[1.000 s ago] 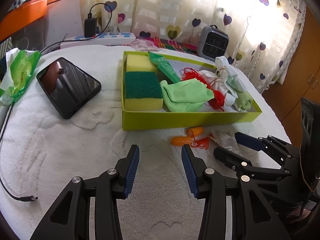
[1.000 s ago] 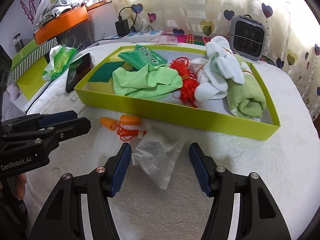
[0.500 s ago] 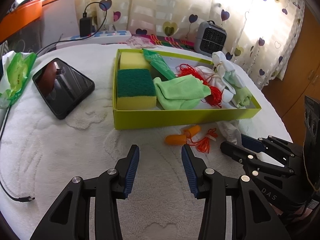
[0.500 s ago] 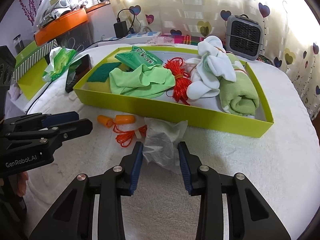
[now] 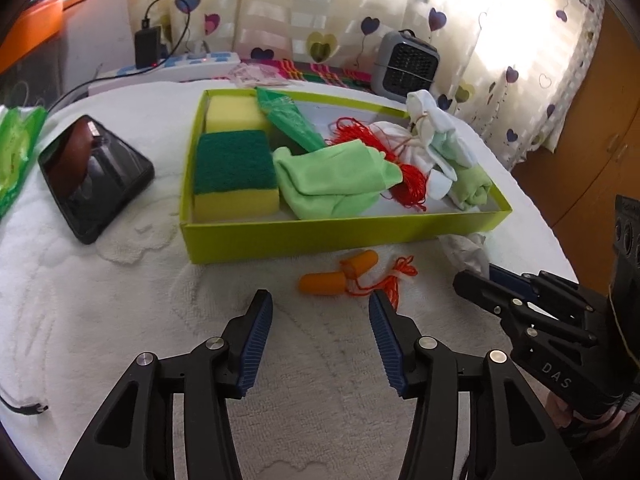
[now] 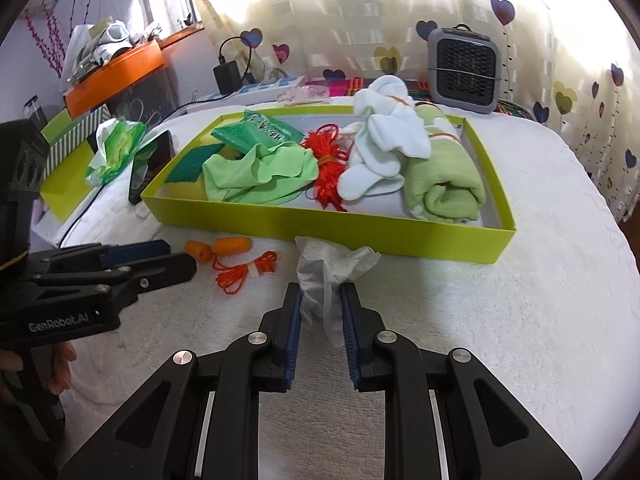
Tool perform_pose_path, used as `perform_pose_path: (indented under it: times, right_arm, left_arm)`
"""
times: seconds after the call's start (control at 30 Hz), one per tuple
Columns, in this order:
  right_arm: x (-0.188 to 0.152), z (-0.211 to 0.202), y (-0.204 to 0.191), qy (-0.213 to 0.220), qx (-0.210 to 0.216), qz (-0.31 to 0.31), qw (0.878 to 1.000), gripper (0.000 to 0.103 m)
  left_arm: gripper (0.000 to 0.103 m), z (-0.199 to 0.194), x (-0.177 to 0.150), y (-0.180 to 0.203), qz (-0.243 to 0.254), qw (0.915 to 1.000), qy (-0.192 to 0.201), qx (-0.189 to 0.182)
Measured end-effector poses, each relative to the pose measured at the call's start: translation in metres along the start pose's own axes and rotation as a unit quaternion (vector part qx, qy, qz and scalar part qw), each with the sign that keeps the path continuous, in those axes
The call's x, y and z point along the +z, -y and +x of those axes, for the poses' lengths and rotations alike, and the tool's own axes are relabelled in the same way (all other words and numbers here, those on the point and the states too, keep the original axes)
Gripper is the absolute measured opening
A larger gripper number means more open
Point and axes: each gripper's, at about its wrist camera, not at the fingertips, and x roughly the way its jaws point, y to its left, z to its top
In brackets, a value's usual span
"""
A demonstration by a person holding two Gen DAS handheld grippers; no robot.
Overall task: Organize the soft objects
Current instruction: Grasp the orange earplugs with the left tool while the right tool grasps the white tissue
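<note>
White towelling covers a round table (image 5: pixel 100 320) in front of heart-patterned curtains (image 6: pixel 360 32), with a small grey heater (image 6: pixel 464 68) at the far edge. A lime-green tray (image 6: pixel 360 232) sits on the far half, already holding 2 sponges (image 5: pixel 234 172), a green packet (image 6: pixel 256 132), a light green cloth (image 5: pixel 332 180), a bundle of red cord (image 6: pixel 326 168), white socks (image 6: pixel 384 144) and a rolled green towel (image 6: pixel 444 176). A black phone (image 5: pixel 94 176) lies just left of the tray, a green wipes pack (image 5: pixel 16 152) further left, and a loose cable end (image 5: pixel 28 408) at the near left edge.

Between the tray's near wall and the grippers, 2 orange earplugs (image 5: pixel 340 276) on an orange string lie on the towelling, with a crumpled white tissue (image 6: pixel 328 276) to their right, just before the tray wall. That wall stands between both items and the tray's inside. Open towelling spreads to the near side and to the right, up to the table's curved rim.

The right gripper (image 6: pixel 320 312) pinches the tissue, its pads pressing the lower part while the top bunches up above them; its jaws have just been closing, having stood wide around the flat tissue a second ago. The left gripper (image 5: pixel 320 312) is spread, with nothing between its fingers, and has just been opening wider; the earplugs lie just beyond its tips, closer to them than before.
</note>
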Motion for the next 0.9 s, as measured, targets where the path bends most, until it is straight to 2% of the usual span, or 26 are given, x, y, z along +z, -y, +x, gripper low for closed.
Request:
perform_pose_path:
  times: [0.37,0.5,0.57,0.9]
  right_arm:
    - [-0.002,-0.005,0.012,0.008,0.011,0.022,1.0,0.021]
    - [-0.002,-0.006,0.014,0.01,0.019,0.025,0.999,0.021]
    - [-0.003,-0.006,0.015,0.01,0.022,0.026,0.999,0.021]
    - [-0.003,-0.008,0.022,0.015,0.033,0.042,0.998,0.021]
  left_arm:
    - [0.053,0.012,0.008,0.023,0.034,0.9994,-0.012,0.001]
    - [0.053,0.017,0.009,0.035,0.054,0.9984,-0.013,0.014]
    - [0.053,0.02,0.01,0.04,0.057,0.9982,-0.016,0.011]
    - [0.053,0.025,0.008,0.052,0.074,0.9962,-0.007,0.045]
